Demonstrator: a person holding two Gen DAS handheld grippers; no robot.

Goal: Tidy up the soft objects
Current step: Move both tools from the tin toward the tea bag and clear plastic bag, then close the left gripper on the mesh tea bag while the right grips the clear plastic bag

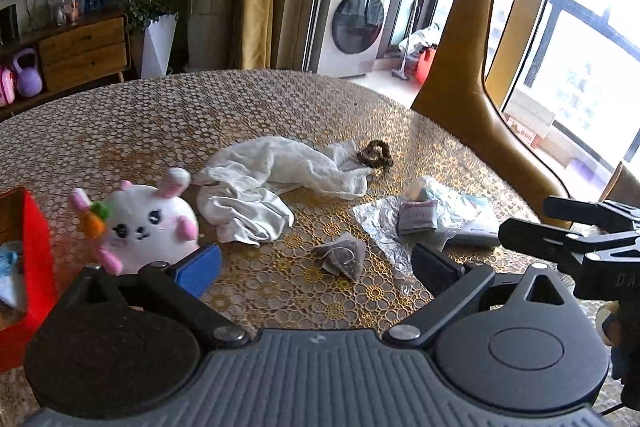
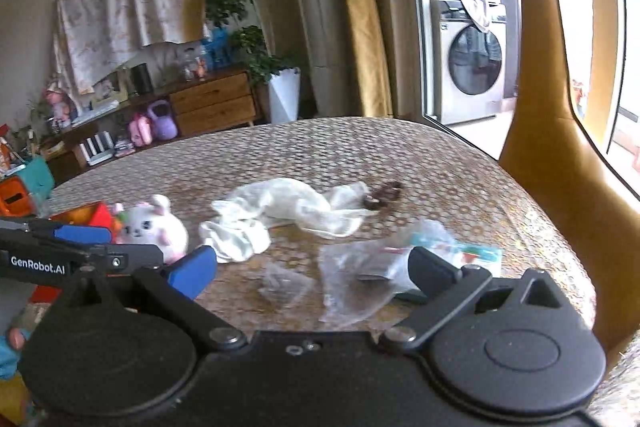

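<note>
A white plush rabbit (image 1: 148, 223) with a carrot lies on the patterned table beside a red box (image 1: 34, 267). A crumpled white cloth (image 1: 276, 179) lies in the middle, and a brown scrunchie (image 1: 375, 154) sits beyond it. My left gripper (image 1: 316, 265) is open and empty, low over the table, with a tea bag (image 1: 340, 255) between its fingers' line. My right gripper (image 2: 314, 273) is open and empty over clear plastic packets (image 2: 360, 279). The rabbit (image 2: 154, 227), the cloth (image 2: 280, 215) and the scrunchie (image 2: 382, 197) also show in the right wrist view.
Foil and plastic packets (image 1: 432, 217) lie right of the tea bag. The right gripper's body (image 1: 580, 247) is at the far right of the left view; the left gripper (image 2: 60, 255) crosses the right view's left side. A yellow chair (image 1: 472, 87) stands behind the table.
</note>
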